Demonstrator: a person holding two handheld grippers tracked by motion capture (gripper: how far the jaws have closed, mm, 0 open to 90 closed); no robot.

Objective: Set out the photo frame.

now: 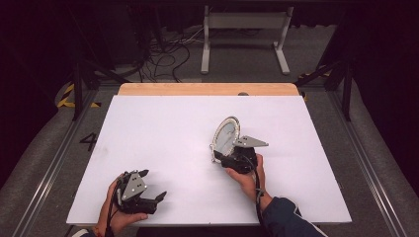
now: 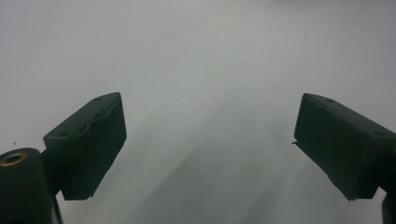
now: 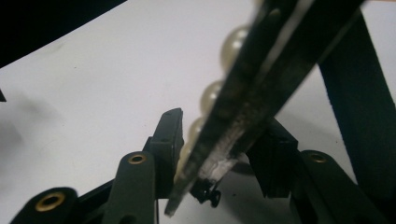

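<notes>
Item 1. Left gripper [image 1: 148, 185], at the near left corner of the white table [image 1: 163, 128], held in the person's left hand [image 1: 114, 212]. Jaws spread wide, nothing between them. In the left gripper view the left gripper [image 2: 210, 140] shows two black pads far apart over bare white table surface [image 2: 205, 56]. Cable trails back toward the person.

Item 2. Right gripper [image 1: 223, 157], right of centre on the table, held in the person's right hand [image 1: 247, 178] with a dark blue sleeve [image 1: 286, 219] behind it. Grey three-cornered plate on top. Jaws partly closed around the lower edge of item 3; the right gripper view shows the right gripper [image 3: 219, 140] with one jaw on each side of the frame's edge, close against it. Whether both pads press firmly I cannot tell for sure, though the frame stands tilted off the table between them.

Item 3. Oval mirror frame [image 1: 226, 134], pearl-beaded rim, pale glass face. Stands tilted just beyond the right gripper, its lower edge between the jaws, near the table's middle. In the right gripper view the oval mirror frame [image 3: 261, 88] is seen edge-on, dark, with pearl beads [image 3: 212, 95] along one side.

Item 4. Wooden strip [image 1: 207, 89] along the table's far edge.

Item 5. Grey metal stand [image 1: 244, 37] and loose cables [image 1: 165, 54] on the floor beyond.
</notes>
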